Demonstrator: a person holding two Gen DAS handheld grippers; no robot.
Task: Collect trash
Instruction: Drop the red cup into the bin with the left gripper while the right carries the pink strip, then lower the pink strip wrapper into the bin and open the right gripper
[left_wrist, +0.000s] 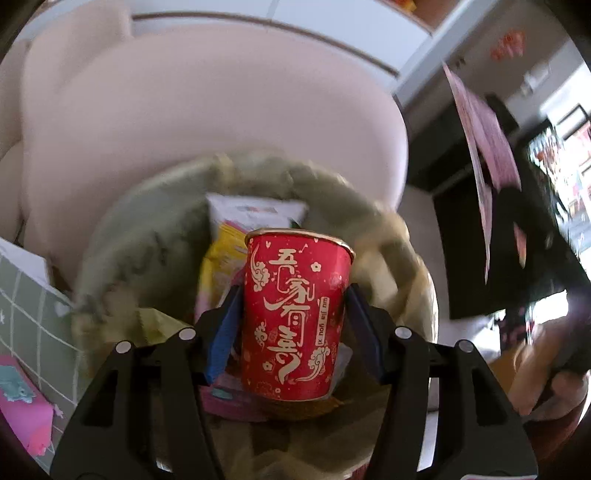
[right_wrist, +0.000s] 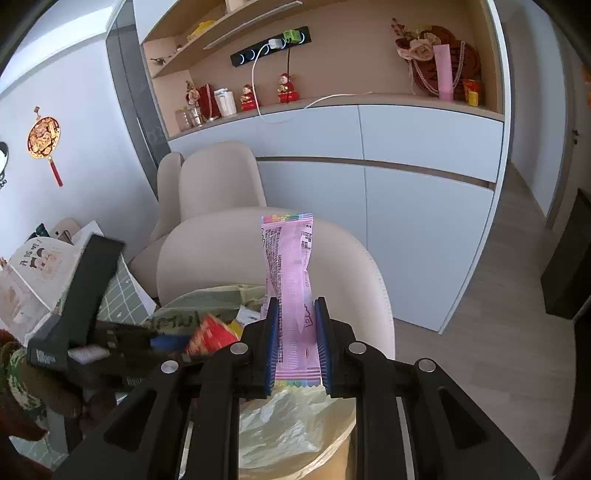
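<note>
Both wrist views look closely down at the lined bin (left_wrist: 122, 258).

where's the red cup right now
In the left wrist view the red cup sits centre frame, clamped in the left gripper above the lined bin.

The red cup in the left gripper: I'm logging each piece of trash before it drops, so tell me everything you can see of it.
The red cup looks like a paper cup, glossy red with gold Chinese characters, cloud and flower motifs and a gold rolled rim. It stands upright along the left gripper, whose blue-padded fingers clamp its two sides. It hangs over the green-lined trash bin, above wrappers already inside. Its inside is hidden.
</note>
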